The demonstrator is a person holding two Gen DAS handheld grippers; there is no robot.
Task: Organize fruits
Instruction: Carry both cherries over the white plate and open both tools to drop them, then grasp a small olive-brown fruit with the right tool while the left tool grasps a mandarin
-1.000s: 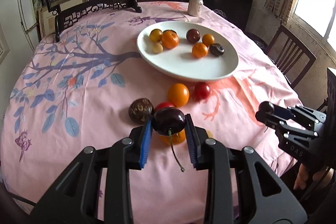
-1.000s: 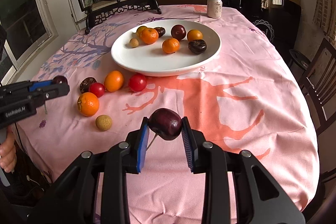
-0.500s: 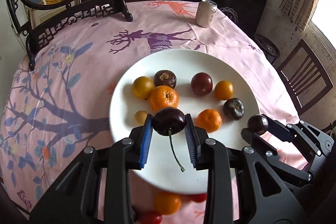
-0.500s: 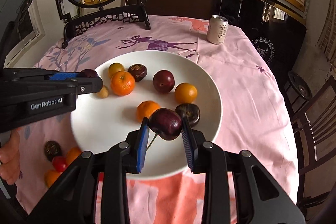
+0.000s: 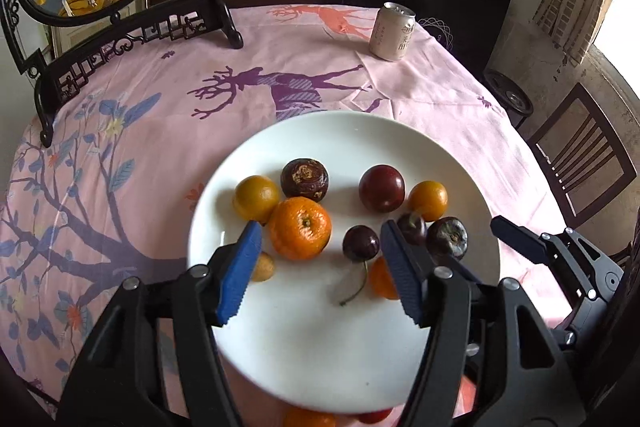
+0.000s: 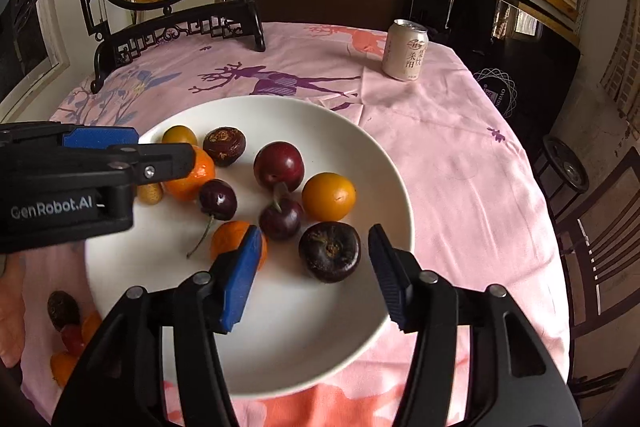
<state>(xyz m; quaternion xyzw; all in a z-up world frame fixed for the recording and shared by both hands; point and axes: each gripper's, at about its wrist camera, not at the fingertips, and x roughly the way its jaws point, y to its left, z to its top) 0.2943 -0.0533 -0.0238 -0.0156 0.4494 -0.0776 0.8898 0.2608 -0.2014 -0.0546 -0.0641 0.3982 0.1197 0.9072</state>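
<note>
Two cherries now lie on the white plate [image 6: 392, 163], released since half a second ago. From the left: left gripper [image 5: 320, 267] gapes wide and empty above its stemmed cherry [image 5: 361, 243]; right gripper [image 6: 316, 267] gapes empty near the other cherry [image 6: 281, 219]. More fruit [image 6: 68, 331] waits on the cloth, partly hidden by a gripper's frame.

Both tools spread wide, empty

The left tool [image 5: 320, 263] and the right tool [image 6: 314, 267] hang side by side, blue-padded fingers [image 6: 240, 277] parted, gripping nothing.
</note>
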